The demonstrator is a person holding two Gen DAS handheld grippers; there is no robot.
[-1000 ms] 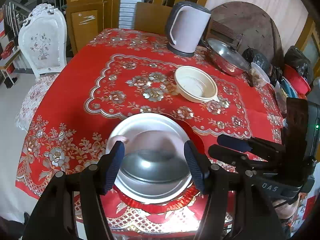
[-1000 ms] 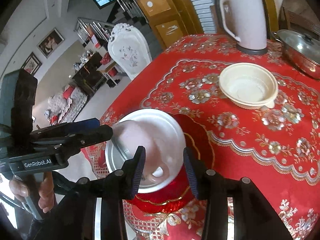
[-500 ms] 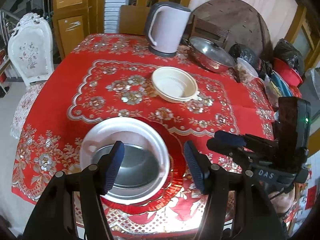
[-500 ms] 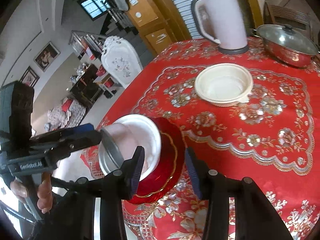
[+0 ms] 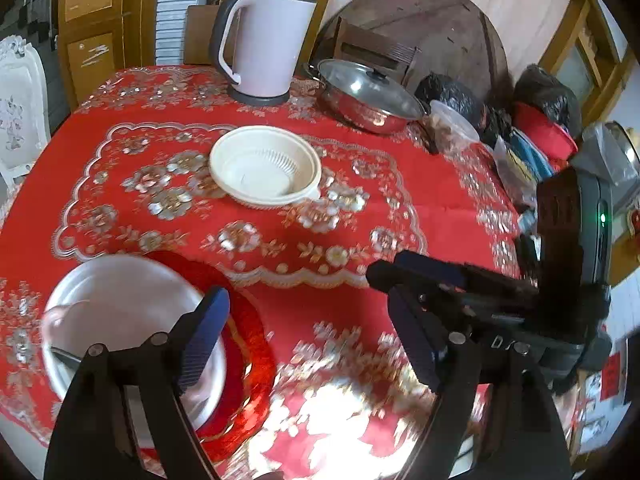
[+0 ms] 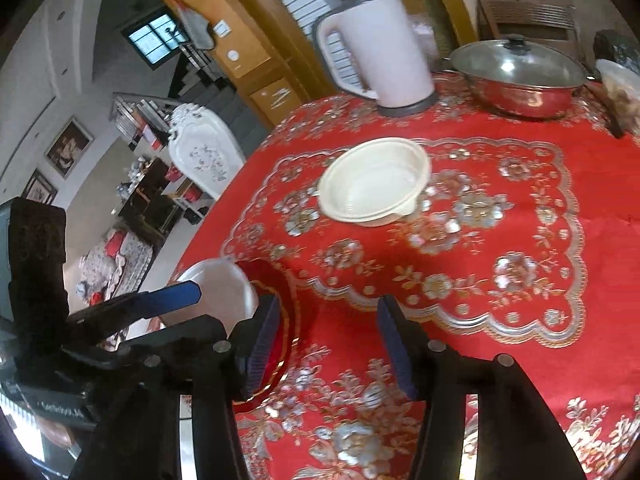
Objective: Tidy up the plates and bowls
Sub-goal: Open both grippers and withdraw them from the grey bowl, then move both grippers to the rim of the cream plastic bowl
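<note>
Left wrist view | left gripper (image 5: 308,332) jaws wide apart, holding nothing | right gripper (image 6: 326,344) the same | white bowl (image 5: 120,320) on red plate (image 5: 256,344), near worktop edge | cream bowl (image 5: 265,170) mid-worktop

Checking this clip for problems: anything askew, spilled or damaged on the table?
No spills or damage. Only oddity: the white bowl sits off-centre on the red plate, near the table edge. The cream bowl sits upright mid-table.

Bowl (image 5: 266,170) before kettle (image 5: 264,44), pot (image 5: 370,96) rightward
</note>
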